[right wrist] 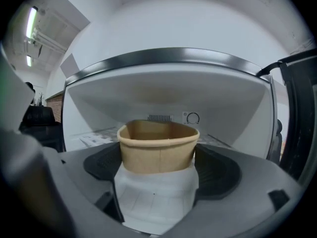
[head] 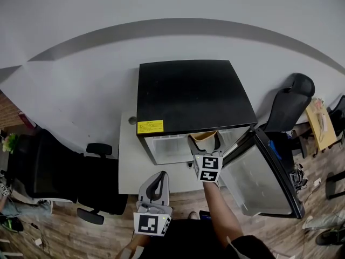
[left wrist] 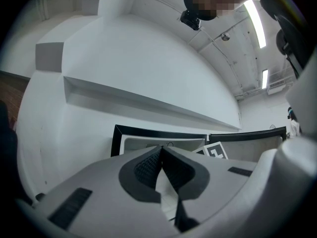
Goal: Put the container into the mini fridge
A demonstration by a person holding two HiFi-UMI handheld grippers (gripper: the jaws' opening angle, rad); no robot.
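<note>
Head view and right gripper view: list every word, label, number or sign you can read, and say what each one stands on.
No text reads clearly.
Yellow label on the fridge top: print too small to read.
Cube markers: black-and-white patterns, no letters.
Round dial symbol inside the fridge: no digits legible.

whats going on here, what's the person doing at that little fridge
A person holds a tool in each hand. The right tool is clamped on a brown paper cup at the mouth of the black mini fridge, whose door stands open on the right. The left tool is shut, empty and low near the person's body.
</note>
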